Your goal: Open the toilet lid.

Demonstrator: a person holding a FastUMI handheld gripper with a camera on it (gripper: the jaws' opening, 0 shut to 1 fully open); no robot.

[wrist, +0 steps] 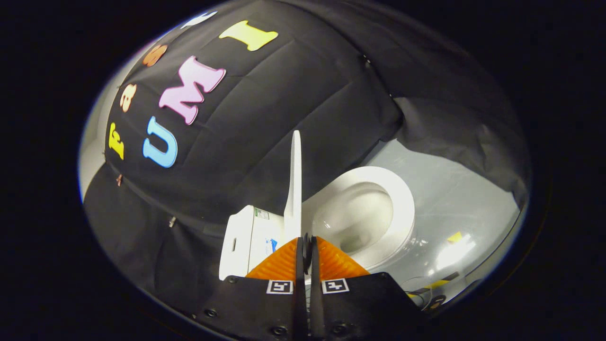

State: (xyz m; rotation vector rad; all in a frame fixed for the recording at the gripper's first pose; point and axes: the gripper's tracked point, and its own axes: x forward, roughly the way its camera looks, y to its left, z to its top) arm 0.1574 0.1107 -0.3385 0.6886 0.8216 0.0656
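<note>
The toilet (378,208) is seen tilted, its seat ring and bowl exposed beyond the fingers, on a pale glossy floor (454,199). The tank (246,237) is set against the booth wall. The toilet lid (295,184) is raised upright (seen edge-on), just ahead of the fingertips. The gripper (306,241) is pressed closed, nothing pinched between its fingers.

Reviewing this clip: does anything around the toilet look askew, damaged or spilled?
Nothing stands out. The toilet lid stands upright against the tank, the seat lies flat around the bowl, and no spill or damage shows. The gripper is shut, fingers together just short of the lid's base.
</note>
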